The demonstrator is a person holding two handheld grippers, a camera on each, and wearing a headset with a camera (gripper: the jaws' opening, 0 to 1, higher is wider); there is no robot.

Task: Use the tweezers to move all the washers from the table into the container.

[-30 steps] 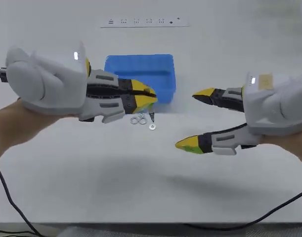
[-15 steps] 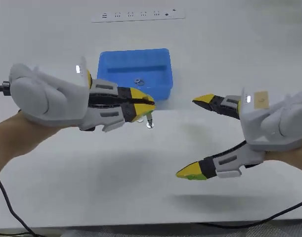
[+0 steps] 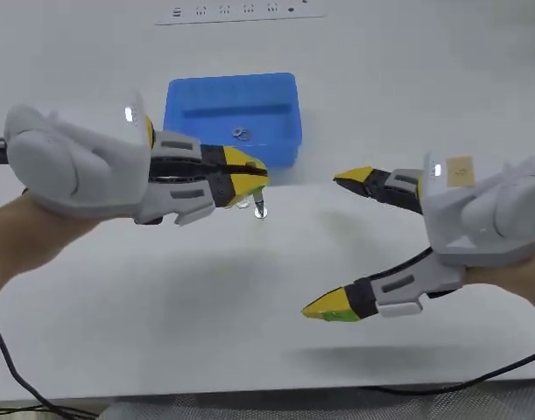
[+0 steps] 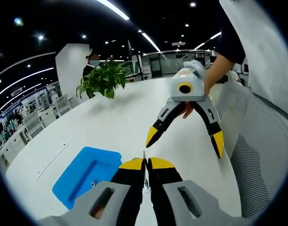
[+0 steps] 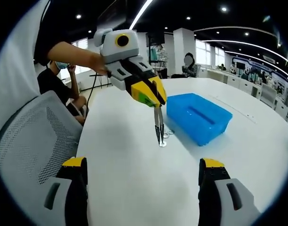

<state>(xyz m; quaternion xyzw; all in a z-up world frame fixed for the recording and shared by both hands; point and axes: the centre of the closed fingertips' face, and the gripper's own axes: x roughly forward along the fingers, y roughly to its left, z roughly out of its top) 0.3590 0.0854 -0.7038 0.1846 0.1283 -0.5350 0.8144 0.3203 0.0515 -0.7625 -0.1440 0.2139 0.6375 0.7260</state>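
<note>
The left gripper [image 3: 260, 173] has its fingers clamped on slim metal tweezers [image 5: 159, 123], whose tips seem to pinch a small silver washer [image 5: 161, 143] low over the white bench [image 3: 249, 306], just on the near side of the blue plastic container [image 3: 214, 109]. Hold the pressure steady and lift clear of the container's near wall. The right gripper [image 3: 321, 245] has its fingers spread wide and empty.

Bright overhead light, soft shadows, fisheye warp at edges.

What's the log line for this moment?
left gripper: shut on tweezers | washer at tweezer tips | container: another washer inside | right gripper: open, apart
</note>
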